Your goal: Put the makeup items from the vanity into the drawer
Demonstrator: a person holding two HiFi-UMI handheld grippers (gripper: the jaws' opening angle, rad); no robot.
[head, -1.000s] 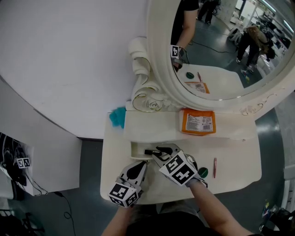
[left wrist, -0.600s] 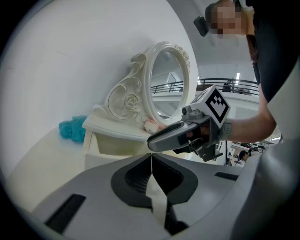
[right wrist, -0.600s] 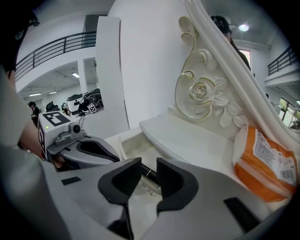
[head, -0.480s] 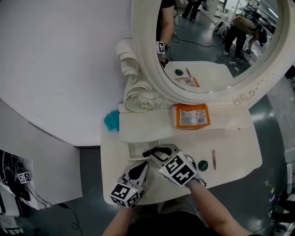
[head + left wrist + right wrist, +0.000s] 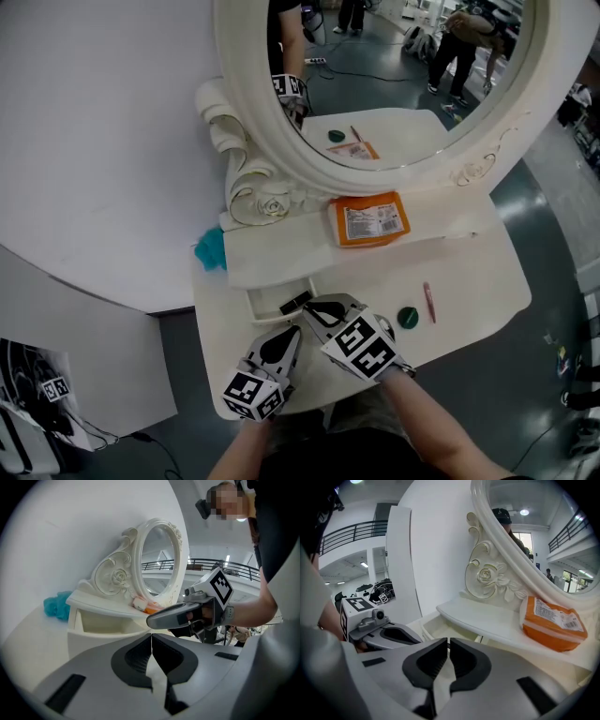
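Note:
The vanity's small drawer [image 5: 260, 307] stands open, and a black tube [image 5: 295, 303] lies in it. My right gripper [image 5: 312, 307] is just right of the tube, over the drawer's front. Its jaws have just been closing and now meet with nothing between them [image 5: 448, 642]. My left gripper [image 5: 292, 334] sits close beside it at the vanity's front edge, jaws shut and empty [image 5: 151, 637]. On the top to the right lie a green round compact [image 5: 407, 317] and a pink pencil [image 5: 428, 302]. An orange packet [image 5: 368, 219] rests on the raised shelf under the mirror.
The oval mirror [image 5: 375, 84] in its carved white frame rises behind the shelf. A teal cloth [image 5: 211, 248] lies at the shelf's left end. A white wall is to the left, and grey floor lies beyond the vanity's right edge [image 5: 520, 281].
The head view has swung, so the vanity now sits further left in the picture. Both grippers have stayed at the drawer. The black tube now lies a little apart from the right gripper's tips.

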